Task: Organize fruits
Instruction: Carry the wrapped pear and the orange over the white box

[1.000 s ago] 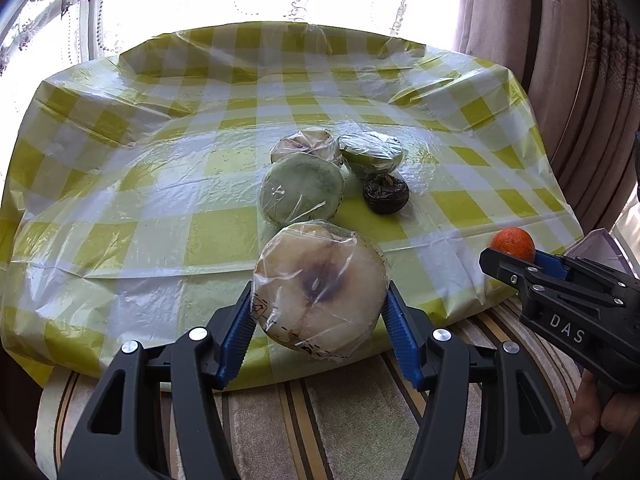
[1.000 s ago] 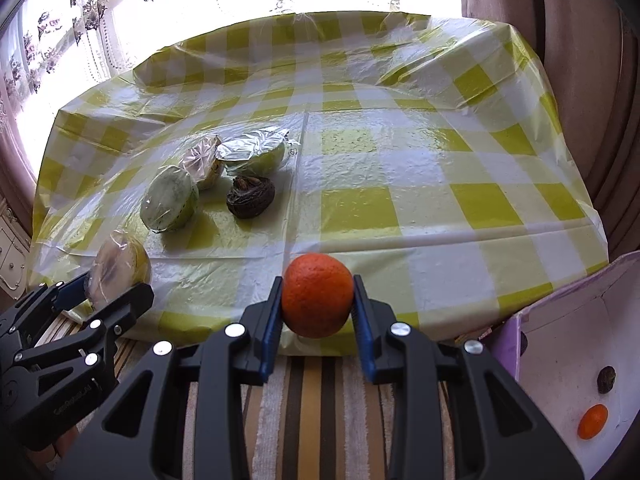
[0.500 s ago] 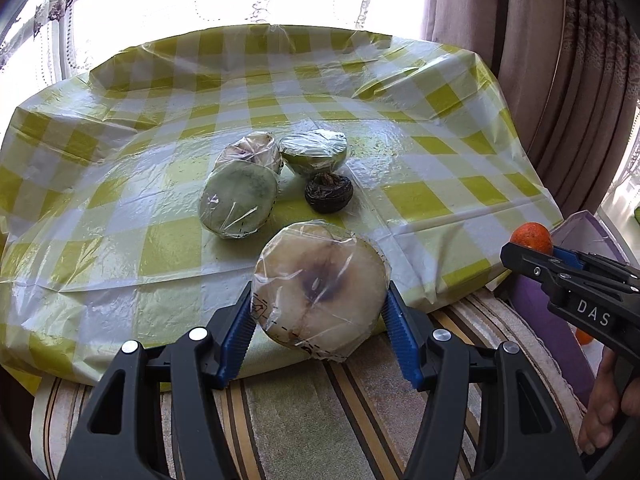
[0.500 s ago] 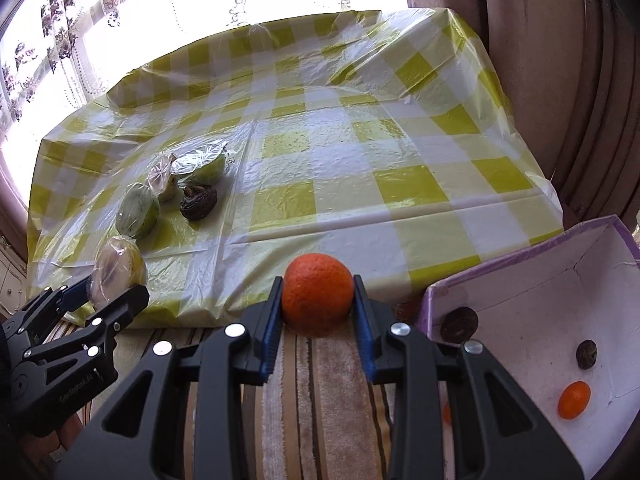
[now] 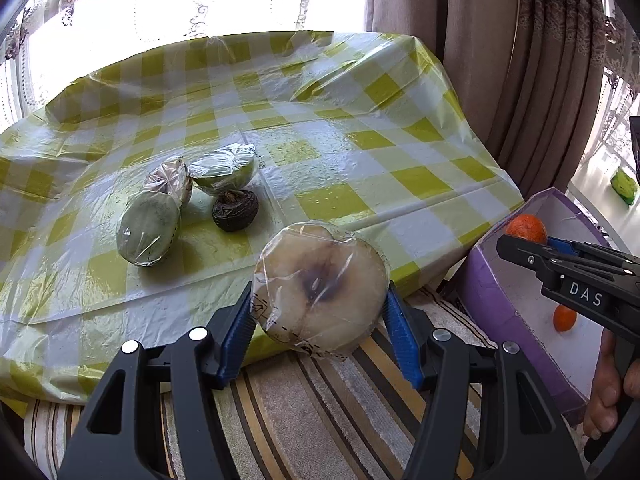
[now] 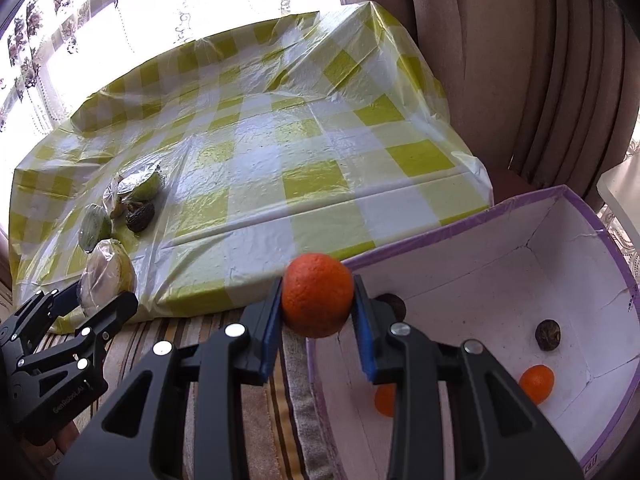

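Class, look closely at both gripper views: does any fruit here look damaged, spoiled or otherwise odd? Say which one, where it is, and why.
Yes. The wrapped fruit half held in the left gripper has browned flesh with a dark patch at its core, so it looks past its best. The orange in the right gripper looks sound.

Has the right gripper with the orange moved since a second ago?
Yes. The right gripper, shut on the orange, has swung from the table edge rightward to the near rim of the purple box.

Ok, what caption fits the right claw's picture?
Right claw carries an orange over the purple box.
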`<state>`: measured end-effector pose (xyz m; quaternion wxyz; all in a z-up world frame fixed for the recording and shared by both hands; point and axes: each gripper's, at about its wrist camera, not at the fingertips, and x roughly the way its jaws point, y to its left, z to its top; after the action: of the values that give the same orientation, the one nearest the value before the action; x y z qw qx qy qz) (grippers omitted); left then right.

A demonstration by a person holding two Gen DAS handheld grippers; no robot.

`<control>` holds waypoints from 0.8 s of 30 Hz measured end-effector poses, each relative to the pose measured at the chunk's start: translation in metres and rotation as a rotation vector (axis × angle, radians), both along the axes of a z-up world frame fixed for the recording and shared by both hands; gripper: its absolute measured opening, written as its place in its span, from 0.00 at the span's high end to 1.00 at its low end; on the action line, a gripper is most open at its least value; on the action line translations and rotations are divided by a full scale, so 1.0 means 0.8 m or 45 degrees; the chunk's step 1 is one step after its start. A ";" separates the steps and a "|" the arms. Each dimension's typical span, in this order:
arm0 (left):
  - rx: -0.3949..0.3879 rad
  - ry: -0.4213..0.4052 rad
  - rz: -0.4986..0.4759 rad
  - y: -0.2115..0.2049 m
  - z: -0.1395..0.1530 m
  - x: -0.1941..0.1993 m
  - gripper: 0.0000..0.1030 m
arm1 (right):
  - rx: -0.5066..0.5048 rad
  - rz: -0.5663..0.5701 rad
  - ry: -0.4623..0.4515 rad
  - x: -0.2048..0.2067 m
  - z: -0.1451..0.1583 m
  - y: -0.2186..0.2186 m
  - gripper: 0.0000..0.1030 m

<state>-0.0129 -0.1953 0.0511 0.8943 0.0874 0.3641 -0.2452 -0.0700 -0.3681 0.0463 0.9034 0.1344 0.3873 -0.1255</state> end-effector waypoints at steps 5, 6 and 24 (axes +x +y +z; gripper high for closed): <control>0.002 -0.017 -0.078 -0.029 0.000 -0.010 0.43 | -0.006 -0.053 0.020 -0.013 -0.005 -0.024 0.69; 0.002 -0.020 -0.094 -0.035 0.000 -0.012 0.43 | -0.011 -0.061 0.026 -0.015 -0.005 -0.028 0.69; -0.009 -0.065 -0.426 -0.147 -0.007 -0.054 0.43 | -0.155 -0.287 0.153 -0.055 -0.022 -0.125 0.69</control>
<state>-0.0561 -0.3125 0.0456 0.8502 0.1500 0.3206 -0.3896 -0.1140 -0.4682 0.0291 0.8653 0.1144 0.4147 -0.2573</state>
